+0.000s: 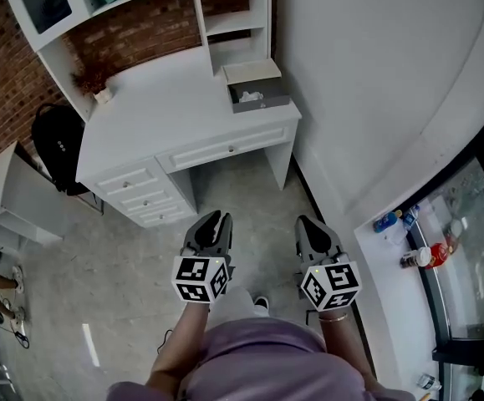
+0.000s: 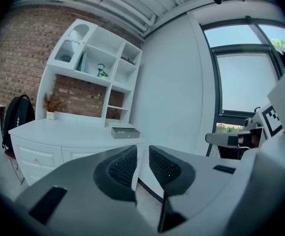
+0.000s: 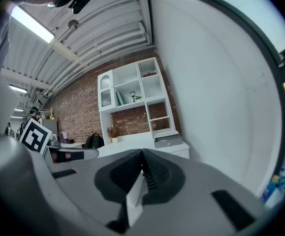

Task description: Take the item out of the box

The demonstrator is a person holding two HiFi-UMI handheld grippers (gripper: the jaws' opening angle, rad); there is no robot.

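A grey box (image 1: 261, 95) with its lid raised stands at the right end of the white desk (image 1: 158, 115), far ahead of me; something pale (image 1: 250, 97) lies inside. The box also shows small in the left gripper view (image 2: 125, 131) and the right gripper view (image 3: 168, 141). My left gripper (image 1: 216, 220) (image 2: 142, 150) is held low over the floor, well short of the desk, its pads a narrow gap apart with nothing between them. Beside it, my right gripper (image 1: 308, 222) (image 3: 142, 153) has its tips touching and holds nothing.
A shelf unit (image 1: 225, 15) rises over the desk, with a small dried plant (image 1: 94, 82) on the desk's left. A black backpack (image 1: 58, 149) hangs left of the desk, near a white side table (image 1: 16, 195). Bottles (image 1: 417, 257) stand on the window sill at right.
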